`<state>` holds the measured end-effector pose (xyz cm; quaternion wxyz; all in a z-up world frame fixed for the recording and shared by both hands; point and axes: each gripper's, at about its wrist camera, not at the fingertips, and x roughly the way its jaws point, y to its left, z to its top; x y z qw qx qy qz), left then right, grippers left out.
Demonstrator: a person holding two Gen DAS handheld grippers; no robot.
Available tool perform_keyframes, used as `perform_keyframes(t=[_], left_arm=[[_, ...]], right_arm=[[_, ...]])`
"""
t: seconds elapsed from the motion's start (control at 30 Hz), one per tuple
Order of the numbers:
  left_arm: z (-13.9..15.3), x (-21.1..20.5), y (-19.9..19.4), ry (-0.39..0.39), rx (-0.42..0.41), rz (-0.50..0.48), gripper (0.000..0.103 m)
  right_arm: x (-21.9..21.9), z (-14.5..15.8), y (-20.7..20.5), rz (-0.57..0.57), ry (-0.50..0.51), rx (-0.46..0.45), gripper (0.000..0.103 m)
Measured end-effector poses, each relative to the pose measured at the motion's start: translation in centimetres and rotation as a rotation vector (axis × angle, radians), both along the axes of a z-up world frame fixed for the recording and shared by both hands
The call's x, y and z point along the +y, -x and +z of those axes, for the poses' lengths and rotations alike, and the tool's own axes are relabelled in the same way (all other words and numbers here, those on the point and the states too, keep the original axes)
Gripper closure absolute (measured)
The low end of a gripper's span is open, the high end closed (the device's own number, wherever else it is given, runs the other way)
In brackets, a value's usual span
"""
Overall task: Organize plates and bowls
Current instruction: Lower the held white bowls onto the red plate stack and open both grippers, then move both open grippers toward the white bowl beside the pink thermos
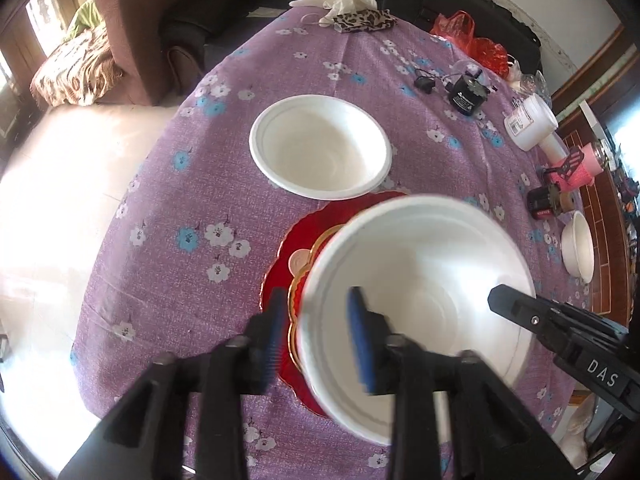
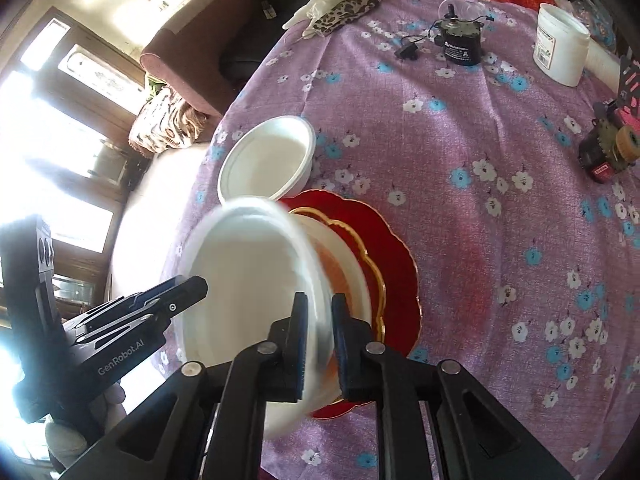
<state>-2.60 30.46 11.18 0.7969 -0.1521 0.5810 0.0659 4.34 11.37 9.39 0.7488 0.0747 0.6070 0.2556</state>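
Note:
A white foam bowl (image 1: 420,280) is held tilted above a red plate (image 1: 320,216) that carries a smaller gold-rimmed plate (image 1: 298,280). My left gripper (image 1: 316,340) straddles the bowl's near rim with its jaws apart, one finger outside and one inside. My right gripper (image 2: 320,340) is shut on the same bowl (image 2: 248,272) at its right rim, and shows in the left wrist view (image 1: 520,308). The red plate (image 2: 396,252) and gold-rimmed plate (image 2: 372,264) lie under it. A second white bowl (image 1: 320,146) sits upright on the cloth just behind, also in the right wrist view (image 2: 266,160).
The table has a purple flowered cloth (image 1: 192,200). A third white bowl (image 1: 578,246), a white jar (image 1: 530,120), a small black motor (image 1: 466,96), a pink item (image 1: 572,168), a red bag (image 1: 476,40) and a leopard pouch (image 1: 364,20) lie along the far and right edges. An armchair (image 1: 120,32) stands beyond.

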Motion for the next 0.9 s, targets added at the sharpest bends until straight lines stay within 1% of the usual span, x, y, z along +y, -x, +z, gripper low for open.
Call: perform_keyframes(t=[0.03, 0.07, 0.17, 0.3, 0.43, 0.53, 0.63, 0.73, 0.8, 0.9], left_arm=[[0.1, 0.3, 0.1, 0.002, -0.005, 0.009, 0.058], [0.2, 0.5, 0.1, 0.002, -0.008, 0.013, 0.058], [0.7, 1.3, 0.3, 0.017, -0.021, 0.031, 0.058], [1.4, 1.9, 0.5, 0.016, -0.043, 0.047, 0.058], [2.2, 2.3, 0.8, 0.018, -0.064, 0.056, 0.058], [3.1, 1.7, 1.1, -0.027, -0.093, 0.049, 0.056], [3.9, 0.7, 1.4, -0.088, -0.117, 0.033, 0.048], [4.6, -1.1, 1.5, -0.172, -0.143, 0.001, 0.046], [5.1, -2.9, 1.4, -0.244, -0.166, -0.037, 0.045], [5.5, -5.4, 1.4, -0.319, -0.190, -0.087, 0.044]], right_arm=[[-0.2, 0.0, -0.1, -0.006, -0.004, 0.001, 0.074], [-0.4, 0.1, -0.2, -0.013, -0.010, -0.002, 0.071], [-0.9, 0.5, -0.5, -0.031, -0.018, -0.019, 0.070], [-1.0, 1.0, -0.4, -0.036, -0.010, -0.041, 0.070], [-1.8, 1.4, -0.5, -0.055, -0.034, -0.052, 0.069], [-2.7, 1.9, -0.5, -0.080, -0.042, -0.072, 0.069], [-3.8, 1.9, -0.5, -0.105, -0.045, -0.083, 0.064], [-5.1, 1.4, -0.5, -0.133, -0.052, -0.077, 0.062], [-6.0, 1.0, -0.2, -0.149, -0.046, -0.075, 0.062], [-7.1, 1.0, 0.3, -0.161, -0.033, -0.085, 0.062]])
